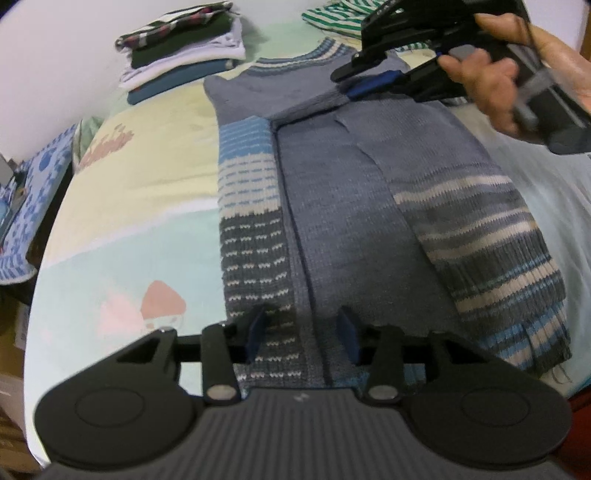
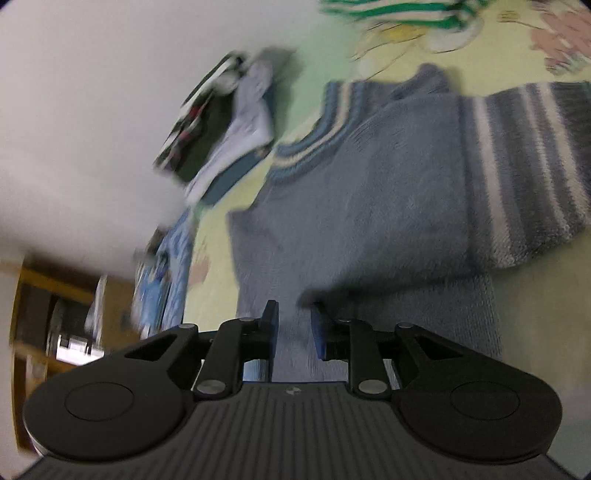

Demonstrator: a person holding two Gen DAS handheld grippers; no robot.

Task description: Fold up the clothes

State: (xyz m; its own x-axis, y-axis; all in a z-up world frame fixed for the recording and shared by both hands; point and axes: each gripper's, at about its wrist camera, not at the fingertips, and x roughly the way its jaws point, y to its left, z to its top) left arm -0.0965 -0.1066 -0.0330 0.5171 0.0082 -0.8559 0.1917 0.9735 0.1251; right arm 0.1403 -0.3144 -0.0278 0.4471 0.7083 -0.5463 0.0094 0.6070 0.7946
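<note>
Knitted grey-blue sweater (image 1: 332, 206) lies flat on bed sheet (image 1: 140, 192), collar at far end, hem at near end, both sides already turned inward; striped sleeve (image 1: 491, 258) runs down its right half. L gripper (image 1: 301, 336) hangs over near hem, jaws spread, hem fabric between the pads but not pinched. R gripper (image 1: 354, 79), held in a hand (image 1: 509, 74), sits at far right shoulder; in its own blurred view the jaws stand partly spread w/ knit below, nothing clearly nipped. Likely step: bring hem to collar. To do it well: grab all layers at hem, both corners level, lift just clear so sleeve doesn't slide out, lay edge square w/ collar. Folded stack (image 1: 181, 51) far left; green-striped garment (image 1: 332, 14) far right.
</note>
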